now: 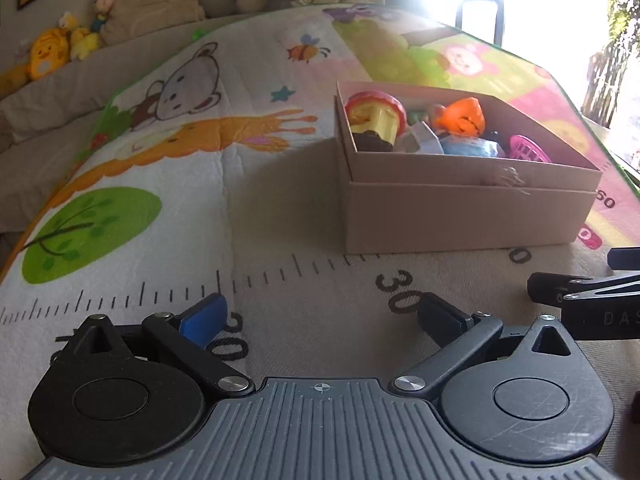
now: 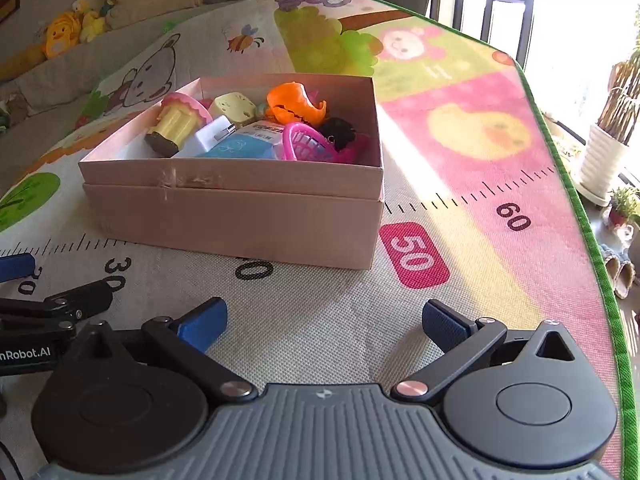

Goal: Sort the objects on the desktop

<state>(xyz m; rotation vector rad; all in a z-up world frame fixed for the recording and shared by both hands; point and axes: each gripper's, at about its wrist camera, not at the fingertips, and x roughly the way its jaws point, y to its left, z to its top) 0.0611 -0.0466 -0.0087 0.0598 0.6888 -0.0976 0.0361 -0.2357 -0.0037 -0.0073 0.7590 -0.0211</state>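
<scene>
A cardboard box (image 1: 460, 216) (image 2: 240, 220) stands on the play mat and holds several toys: a yellow and pink cupcake toy (image 1: 376, 118) (image 2: 178, 122), an orange toy (image 1: 464, 116) (image 2: 294, 106), a pink basket (image 1: 530, 152) (image 2: 308, 142) and a blue packet (image 2: 244, 146). My left gripper (image 1: 322, 316) is open and empty, low over the mat in front of the box. My right gripper (image 2: 324, 320) is open and empty, also in front of the box. Each gripper shows at the edge of the other's view.
The cartoon play mat (image 2: 480, 132) has a printed ruler strip. Plush toys (image 1: 52, 52) line the back left. Potted plants (image 2: 608, 152) stand beyond the mat's right edge.
</scene>
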